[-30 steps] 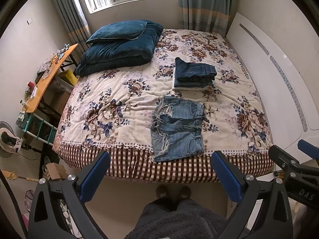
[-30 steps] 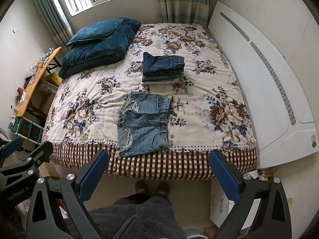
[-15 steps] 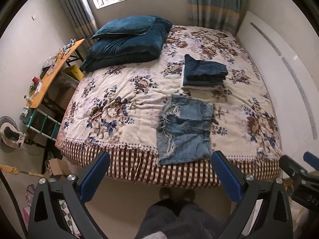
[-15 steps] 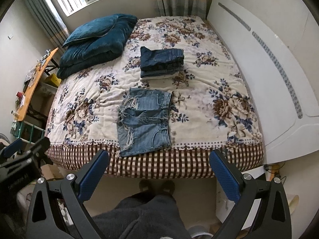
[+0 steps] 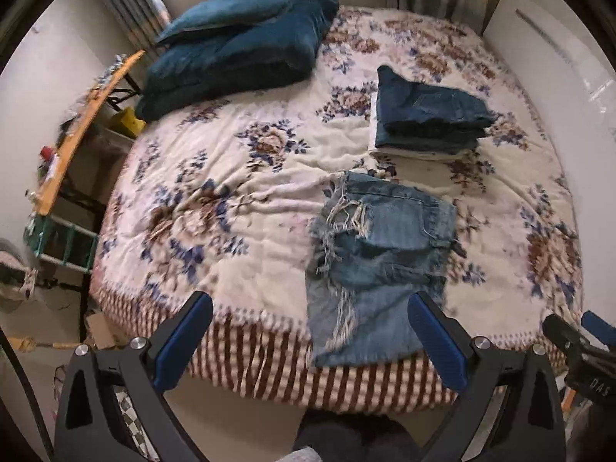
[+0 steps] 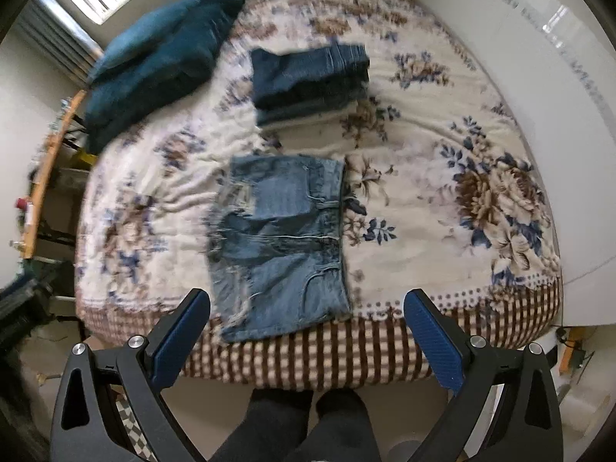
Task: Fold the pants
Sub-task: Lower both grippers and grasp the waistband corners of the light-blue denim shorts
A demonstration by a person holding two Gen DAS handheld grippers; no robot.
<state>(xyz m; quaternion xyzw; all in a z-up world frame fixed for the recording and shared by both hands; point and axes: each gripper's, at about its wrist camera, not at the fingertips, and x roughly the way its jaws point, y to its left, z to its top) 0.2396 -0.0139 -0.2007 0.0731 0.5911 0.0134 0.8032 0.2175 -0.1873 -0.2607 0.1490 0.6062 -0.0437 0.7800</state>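
Light blue frayed denim shorts (image 5: 379, 265) lie flat at the near edge of the bed, also in the right wrist view (image 6: 279, 246). Their near end hangs slightly over the checked bed border. My left gripper (image 5: 310, 340) is open and empty, above the bed edge, short of the shorts. My right gripper (image 6: 307, 337) is open and empty, just before the shorts' near end. A stack of folded dark jeans (image 5: 427, 115) (image 6: 310, 79) sits farther back on the bed.
The bed has a floral blanket (image 5: 231, 208) and a white headboard (image 6: 539, 88) on the right. A dark teal duvet with pillow (image 5: 238, 42) lies at the far left. A cluttered orange-topped table (image 5: 81, 127) stands left of the bed. The person's legs (image 6: 304, 423) stand below.
Both grippers have moved forward and down toward the bed edge; the shorts now appear much larger and closer. Both stay open and empty.
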